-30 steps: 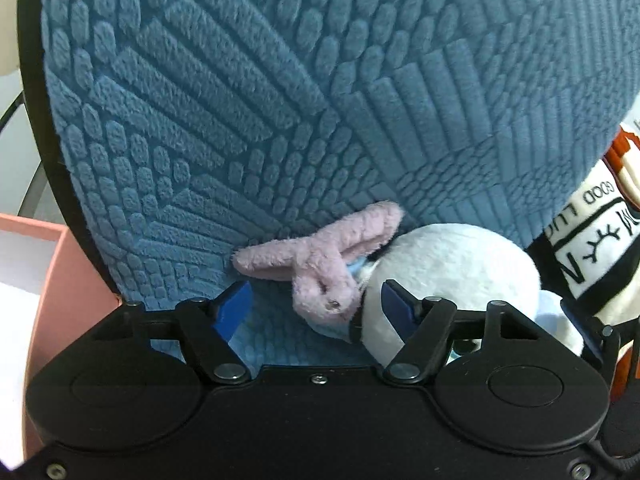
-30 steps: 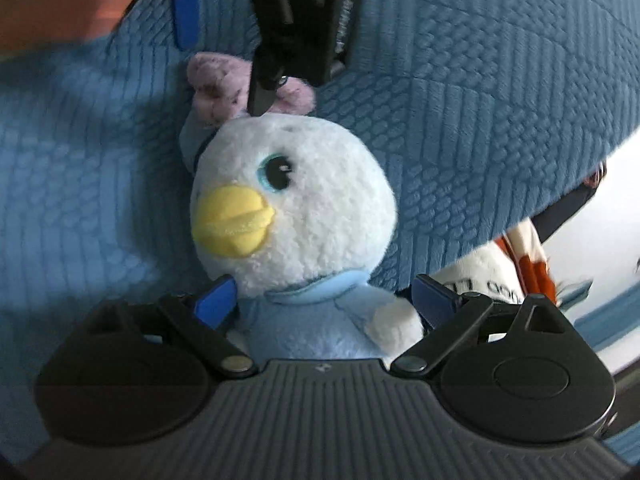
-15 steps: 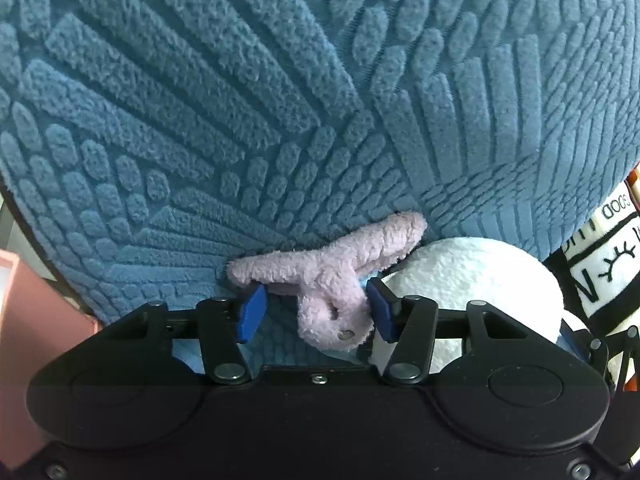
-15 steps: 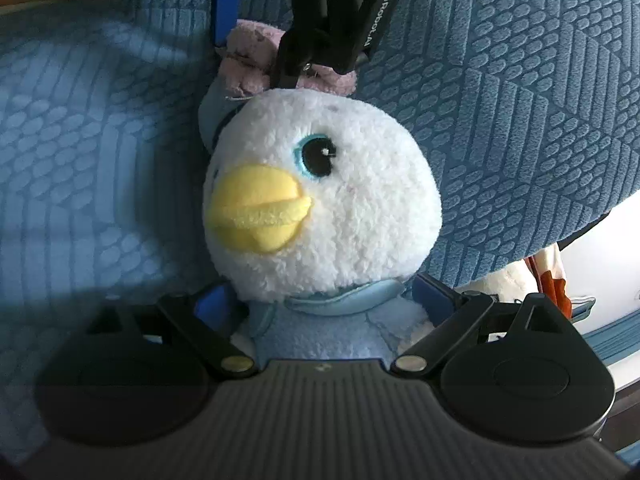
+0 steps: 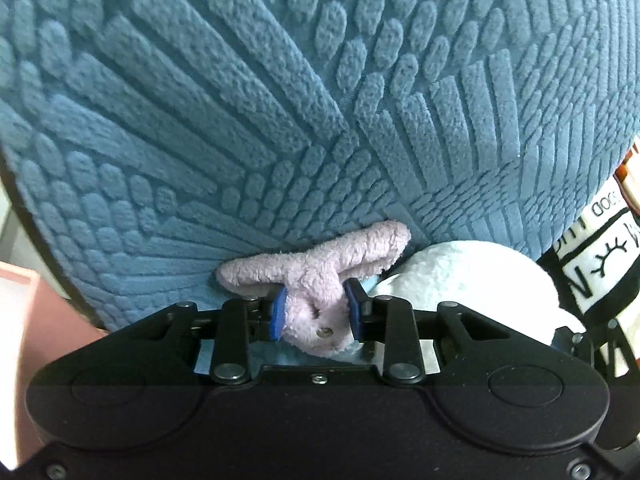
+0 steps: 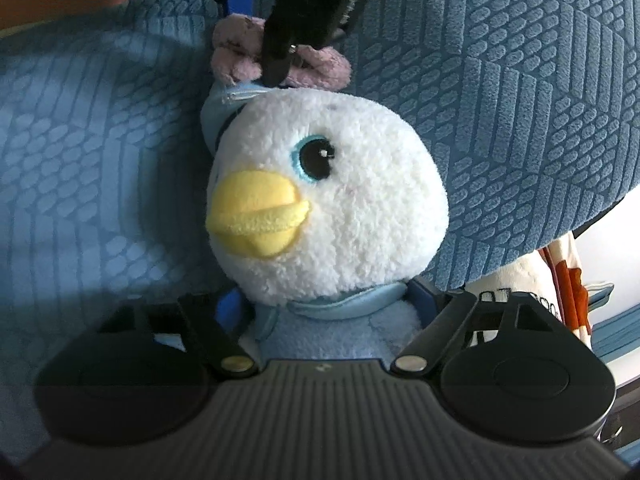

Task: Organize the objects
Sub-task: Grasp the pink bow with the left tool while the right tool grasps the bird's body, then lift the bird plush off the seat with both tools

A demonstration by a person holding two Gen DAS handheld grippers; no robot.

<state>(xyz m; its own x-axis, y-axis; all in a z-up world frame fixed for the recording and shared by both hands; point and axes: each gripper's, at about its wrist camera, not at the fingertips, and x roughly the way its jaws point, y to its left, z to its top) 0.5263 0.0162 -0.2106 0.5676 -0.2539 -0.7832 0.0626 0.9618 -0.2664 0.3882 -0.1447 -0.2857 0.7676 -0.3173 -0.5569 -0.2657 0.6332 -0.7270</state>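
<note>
A white plush bird (image 6: 332, 196) with a yellow beak, a light blue body and a pink bow (image 6: 320, 68) on its head leans against a blue textured cushion (image 6: 500, 100). My left gripper (image 5: 316, 314) is shut on the pink bow (image 5: 316, 276), with the bird's white head (image 5: 472, 276) just to its right. In the right wrist view that gripper comes down from the top onto the bow. My right gripper (image 6: 328, 300) is closed around the bird's blue body below the neck, its fingertips mostly hidden by plush.
The blue cushion (image 5: 320, 100) fills the background in both views. A second plush with black lettering and orange stripes (image 6: 560, 292) sits to the right, also in the left wrist view (image 5: 600, 256). A pink box edge (image 5: 24, 320) lies at the left.
My left gripper moved in and closed on the pink bow. My right gripper moved closer and its fingers narrowed around the bird's body.
</note>
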